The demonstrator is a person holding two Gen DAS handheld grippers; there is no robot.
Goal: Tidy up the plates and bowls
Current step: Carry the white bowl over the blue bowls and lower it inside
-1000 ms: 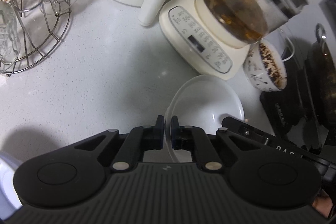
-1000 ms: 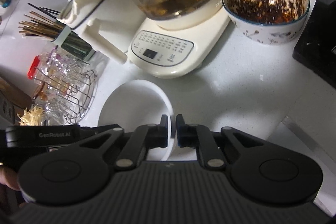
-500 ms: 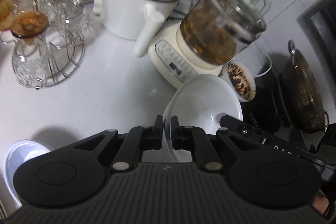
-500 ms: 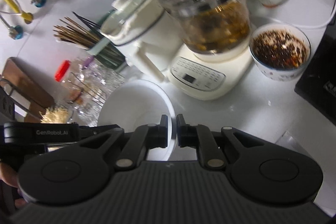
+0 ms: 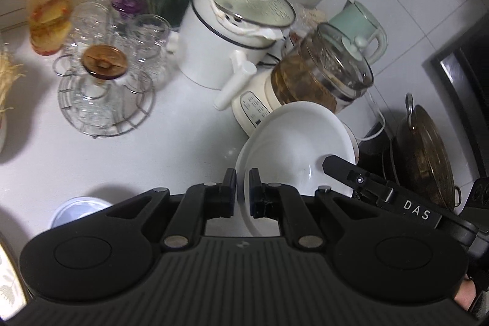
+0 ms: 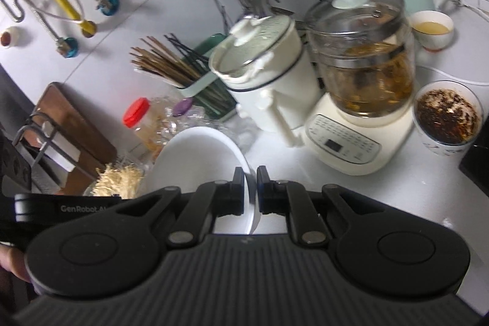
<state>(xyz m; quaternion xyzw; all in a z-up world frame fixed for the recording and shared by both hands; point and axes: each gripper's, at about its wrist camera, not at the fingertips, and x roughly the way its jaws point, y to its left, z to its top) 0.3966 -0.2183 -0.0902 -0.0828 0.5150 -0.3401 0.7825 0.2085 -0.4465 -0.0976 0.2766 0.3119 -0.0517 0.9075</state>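
Note:
A white plate [image 5: 293, 142] is held in the air between both grippers, above the white counter. My left gripper [image 5: 243, 185] is shut on its left rim. My right gripper [image 6: 250, 184] is shut on its right rim; the plate shows in the right wrist view [image 6: 198, 161] too. The right gripper's body [image 5: 382, 194] shows past the plate in the left wrist view. A small white bowl [image 5: 78, 210] sits on the counter at lower left, partly hidden by my left gripper.
A glass kettle on a cream base [image 6: 360, 100], a white pot with lid [image 5: 238, 35], a wire rack of glasses [image 5: 107, 90], a bowl of dark food [image 6: 446, 118], a chopstick holder [image 6: 195, 81], a red-capped jar [image 5: 49, 5], and a wok on the stove [image 5: 424, 148] crowd the counter.
Both grippers have lifted the plate well up from the counter. The appliances look smaller and more of the back wall shows.

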